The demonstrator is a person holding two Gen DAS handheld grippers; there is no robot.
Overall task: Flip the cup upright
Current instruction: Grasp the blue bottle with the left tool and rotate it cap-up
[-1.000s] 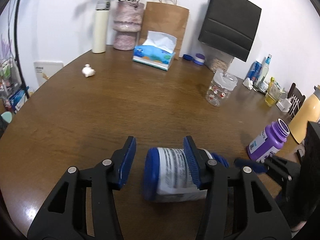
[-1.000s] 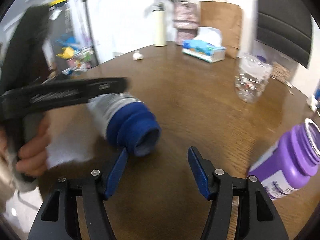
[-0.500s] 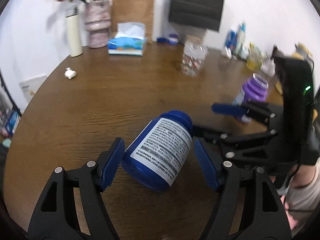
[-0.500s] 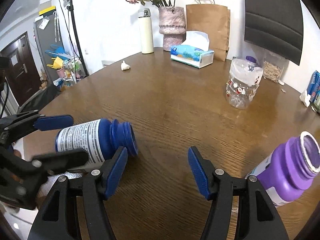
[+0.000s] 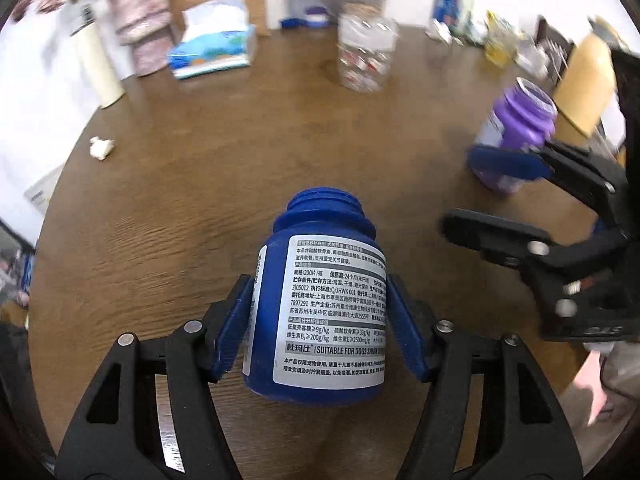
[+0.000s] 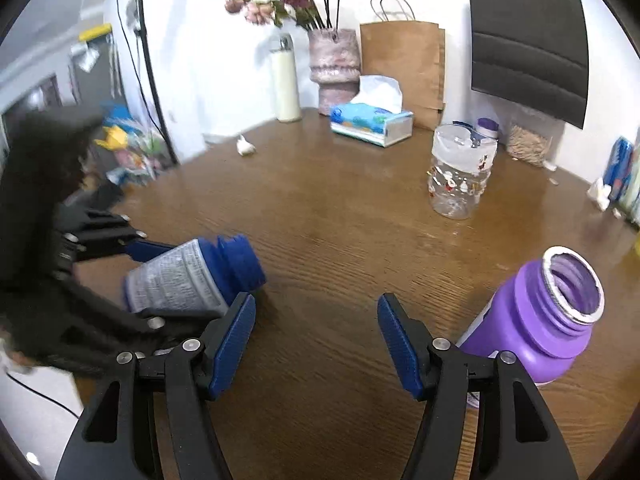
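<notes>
The left gripper (image 5: 320,320) squeezes the blue bottle (image 5: 320,312), tipped over the wooden table (image 5: 200,184), so next stand it up; the right gripper (image 6: 316,340) is open and empty.

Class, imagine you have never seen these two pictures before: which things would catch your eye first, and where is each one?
First comes the blue bottle, uncapped and tilted, clamped between the pads of the left gripper low in the left wrist view, over the wooden table. Next is the open purple bottle standing at the right, just beyond the empty, open right gripper. Further back stands a clear patterned jar.
</notes>
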